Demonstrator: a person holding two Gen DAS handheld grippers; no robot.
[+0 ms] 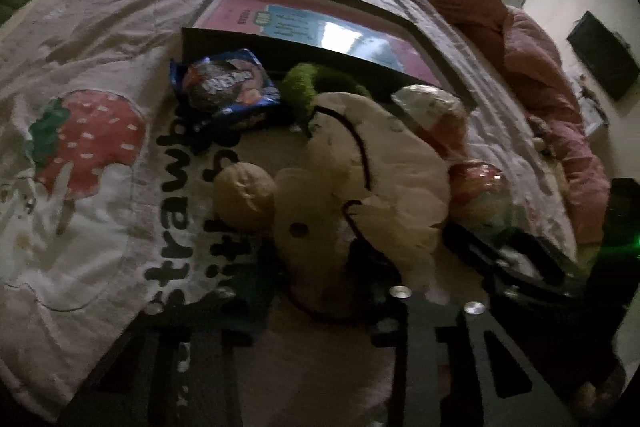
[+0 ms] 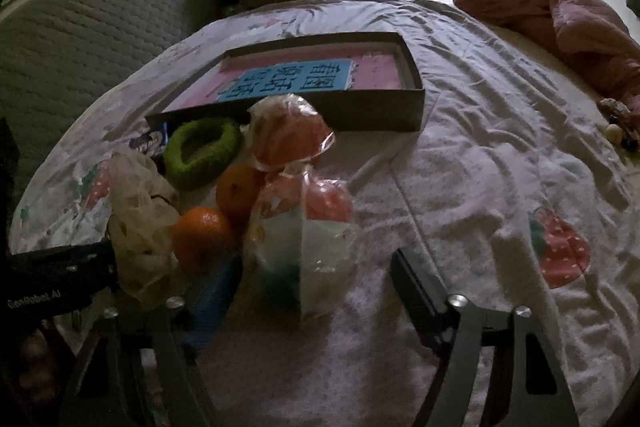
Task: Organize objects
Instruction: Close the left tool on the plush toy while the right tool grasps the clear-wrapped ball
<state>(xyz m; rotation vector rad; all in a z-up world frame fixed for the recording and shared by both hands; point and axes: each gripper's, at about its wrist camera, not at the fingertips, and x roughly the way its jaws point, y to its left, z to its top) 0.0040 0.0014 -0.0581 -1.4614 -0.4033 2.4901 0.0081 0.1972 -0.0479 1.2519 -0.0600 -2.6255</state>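
A bed (image 2: pixel 460 163) with a strawberry-print quilt carries everything here. In the right wrist view a shallow dark box (image 2: pixel 344 107), with a pink and blue printed sheet inside, lies above the centre of the frame. Just below it sits a small heap: a fuzzy green ring (image 2: pixel 202 151) left of centre, two oranges (image 2: pixel 204 235) touching each other below it, and a clear plastic bag of orange-red fruit (image 2: pixel 296 163) leaning against the box's near wall.

The right hand-held gripper (image 2: pixel 304 287) points down at the lower end of that clear bag. Its fingers (image 2: pixel 416 291) stand fairly wide on either side of the bag's white-green lower part; whether the pads press on it I cannot tell.

A crumpled cream plastic bag (image 2: pixel 140 223) sits at the lower left of this view, against the nearer orange, with the left tool's dark body beside it.

In the left wrist view that same cream bag (image 1: pixel 360 187) fills the centre, black handle loops showing. The left hand-held gripper (image 1: pixel 320 291) has its jaws drawn in narrow, and the bag's lower folds lie between them, apparently pinched. A pale round fruit (image 1: pixel 244 197) touches the bag's left side. A blue snack packet (image 1: pixel 228 89) lies in the upper middle, against the box's wall.
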